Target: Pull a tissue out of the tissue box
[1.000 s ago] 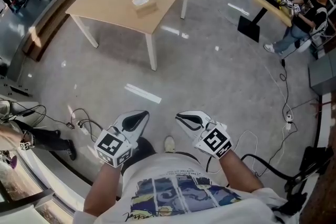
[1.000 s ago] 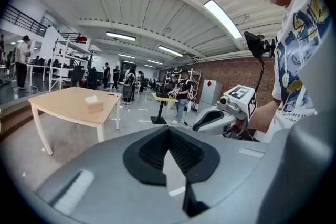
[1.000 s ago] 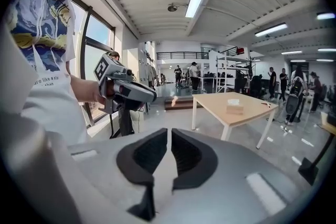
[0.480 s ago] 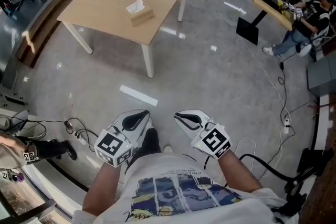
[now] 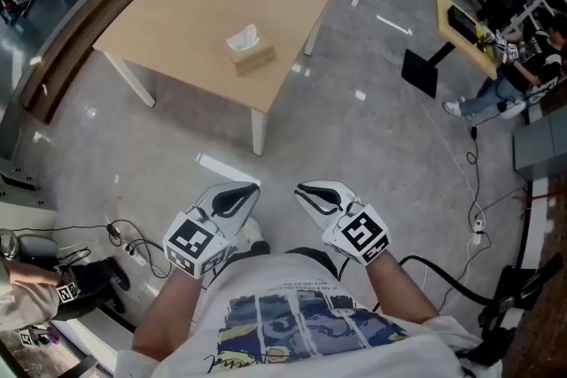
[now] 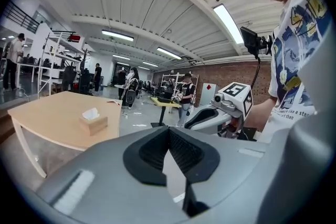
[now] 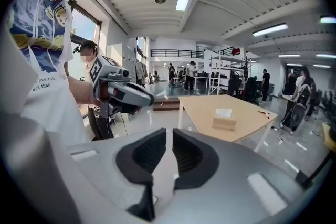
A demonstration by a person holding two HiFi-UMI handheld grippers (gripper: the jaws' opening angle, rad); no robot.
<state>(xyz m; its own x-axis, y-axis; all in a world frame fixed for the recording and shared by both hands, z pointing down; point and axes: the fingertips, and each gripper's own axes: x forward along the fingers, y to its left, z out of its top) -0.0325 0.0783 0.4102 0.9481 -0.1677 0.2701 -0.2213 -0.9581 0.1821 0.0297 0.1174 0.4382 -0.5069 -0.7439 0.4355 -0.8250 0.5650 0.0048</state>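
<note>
- Tissue box is sitting near the middle of a pale wooden table, with a white tissue poking up.
- Glossy grey floor is surrounding the table.
- Left gripper is clenching nothing.
- Right gripper is holding its jaws nearly together, empty.
- Table is showing nearer than a second ago.

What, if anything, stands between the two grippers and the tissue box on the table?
Nothing visible does. Only floor and the top of the table lie between the left gripper, the right gripper and the tissue box, which sits well ahead of both.
</note>
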